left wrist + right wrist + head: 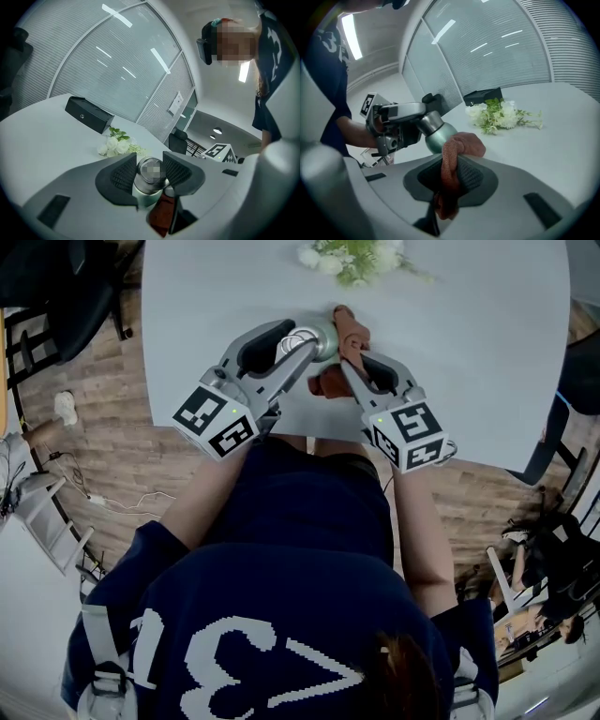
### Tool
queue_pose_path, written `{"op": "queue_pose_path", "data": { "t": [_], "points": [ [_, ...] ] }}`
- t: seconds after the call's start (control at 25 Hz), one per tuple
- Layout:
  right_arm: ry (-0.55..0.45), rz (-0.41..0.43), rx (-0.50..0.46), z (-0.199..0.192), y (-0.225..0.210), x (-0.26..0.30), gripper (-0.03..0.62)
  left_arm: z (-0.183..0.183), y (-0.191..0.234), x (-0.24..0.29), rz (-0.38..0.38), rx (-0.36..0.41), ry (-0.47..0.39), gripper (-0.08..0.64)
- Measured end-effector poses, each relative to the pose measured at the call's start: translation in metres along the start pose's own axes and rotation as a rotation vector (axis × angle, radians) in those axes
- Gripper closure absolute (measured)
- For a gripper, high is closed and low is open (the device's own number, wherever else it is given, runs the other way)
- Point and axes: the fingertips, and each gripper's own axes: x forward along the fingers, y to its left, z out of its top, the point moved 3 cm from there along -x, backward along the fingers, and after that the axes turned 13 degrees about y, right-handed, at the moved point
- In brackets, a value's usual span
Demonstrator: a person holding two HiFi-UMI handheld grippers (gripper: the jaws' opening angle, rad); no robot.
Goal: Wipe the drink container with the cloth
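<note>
A green metal drink container [437, 134] with a silver neck [150, 174] is held off the white table [469, 362], lying sideways. My left gripper [149, 171] is shut on its silver neck, pads pressing both sides. A reddish-brown cloth [453, 161] is pinched in my right gripper [451, 178], and its bunched end presses against the container's green body. In the head view both grippers meet over the table's near edge: the left gripper [302, 345] holds the container [321, 337], and the right gripper [349, 360] brings the cloth [350, 330] beside it.
White flowers with green leaves [354, 259] lie on the table beyond the grippers. A black box [87, 114] sits farther back on the table. Chairs stand around the table on the wooden floor [112, 427].
</note>
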Motion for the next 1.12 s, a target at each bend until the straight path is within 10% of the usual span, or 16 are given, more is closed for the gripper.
{"op": "queue_pose_path", "data": {
  "t": [0.32, 0.88, 1.12],
  "points": [
    [-0.118, 0.245, -0.085, 0.025, 0.048, -0.020, 0.518, 0.000, 0.000, 0.002, 0.001, 0.014, 0.008, 0.377],
    [0.267, 0.016, -0.039, -0.037, -0.005, 0.032, 0.518, 0.002, -0.001, 0.006, -0.011, 0.034, 0.015, 0.377],
    [0.249, 0.094, -0.061, -0.024, 0.021, 0.032, 0.518, 0.002, -0.001, 0.004, -0.011, 0.041, 0.011, 0.377]
  ]
}}
